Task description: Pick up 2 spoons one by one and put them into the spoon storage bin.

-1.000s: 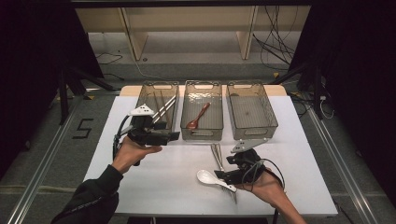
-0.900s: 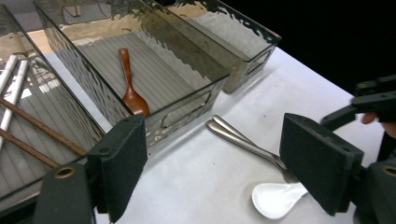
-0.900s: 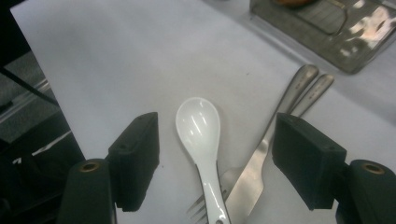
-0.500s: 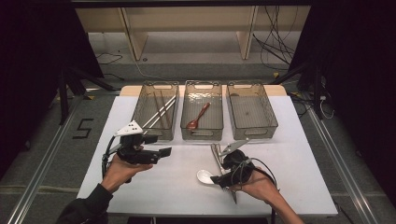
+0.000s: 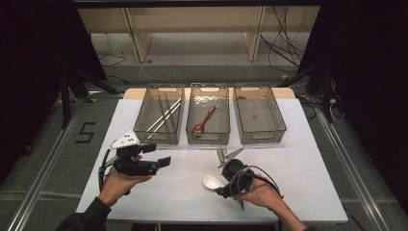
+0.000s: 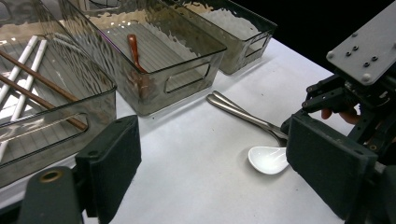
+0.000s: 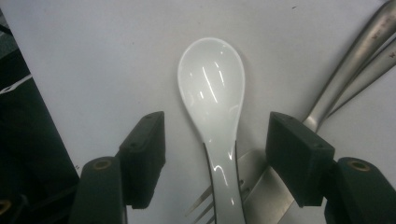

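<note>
White glazed ceramic soup spoon [image 7: 212, 102] lies on the bench between the right tongs [image 7: 219, 149], just closing but untouched, for pickup; left tongs [image 6: 224, 172] stand apart, empty.

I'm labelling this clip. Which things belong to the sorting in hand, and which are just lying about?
In the job:
white spoon, between the open right tongs
steel cutlery beside it
three clear bins

Lying about:
cables on the floor
number 5 floor mark
</note>
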